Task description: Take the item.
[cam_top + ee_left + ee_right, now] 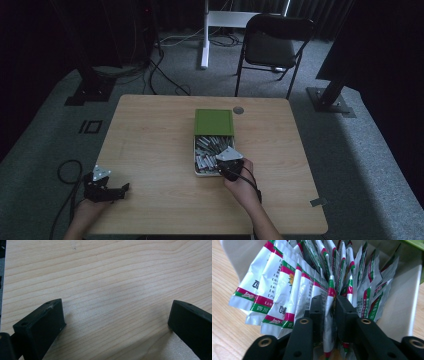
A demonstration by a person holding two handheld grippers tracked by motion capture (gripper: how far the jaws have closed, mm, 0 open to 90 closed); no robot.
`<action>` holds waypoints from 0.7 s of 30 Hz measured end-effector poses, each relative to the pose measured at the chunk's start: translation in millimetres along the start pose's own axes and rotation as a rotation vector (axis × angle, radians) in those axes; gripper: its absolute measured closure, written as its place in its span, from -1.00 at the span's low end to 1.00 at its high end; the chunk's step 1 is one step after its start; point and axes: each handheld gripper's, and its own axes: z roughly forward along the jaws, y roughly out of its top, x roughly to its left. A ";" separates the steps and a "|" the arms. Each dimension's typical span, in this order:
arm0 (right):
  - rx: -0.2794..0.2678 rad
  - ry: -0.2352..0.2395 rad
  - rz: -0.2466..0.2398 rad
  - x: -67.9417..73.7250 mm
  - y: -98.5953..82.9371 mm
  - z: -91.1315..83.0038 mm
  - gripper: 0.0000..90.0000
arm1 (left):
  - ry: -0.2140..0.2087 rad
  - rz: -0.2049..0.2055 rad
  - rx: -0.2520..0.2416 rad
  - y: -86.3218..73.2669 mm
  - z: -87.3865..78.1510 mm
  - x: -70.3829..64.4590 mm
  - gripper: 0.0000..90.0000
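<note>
Sachet: one silver packet (329,302) with red and green bands, pinched edge-on between the closed jaws of the right gripper (331,305); it stands among its fellows at the near end of the box, likely gripped by its thin edge so it can slide out alone
Box: a white tray (196,172) packed with upright sachets (287,287), right of the desk's middle; its green lid (214,122) lies at the far end, toward the desk's back edge
Right gripper: seen from above (226,165) at the box's near-right corner, wrist angled in from the front edge
Left gripper: parked (112,192) at the desk's front-left corner; jaws spread wide over bare wood, holding nothing, seemingly in reserve
Desk: pale wood grain (150,145); a small grey disc (238,110) near the back edge
Room: dim; grey carpet, a black folding chair (272,42) beyond the desk, loose cables (165,75)
</note>
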 end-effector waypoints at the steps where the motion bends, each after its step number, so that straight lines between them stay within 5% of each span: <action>1: 0.003 -0.002 -0.002 0.2 0.2 0.1 0.70 | 0.000 0.000 0.000 0.0 0.0 0.0 -0.97; 5: 0.028 -0.014 0.004 -1.7 0.0 1.3 0.92 | 0.000 0.000 0.000 0.0 0.0 0.0 -0.97; 11: 0.032 -0.002 0.039 -5.4 1.9 0.2 0.96 | 0.000 0.000 0.000 0.0 0.0 0.0 -0.97; 21: -0.045 0.051 0.106 -14.6 14.5 -20.3 0.97 | 0.000 0.000 0.000 0.0 0.0 0.0 -0.97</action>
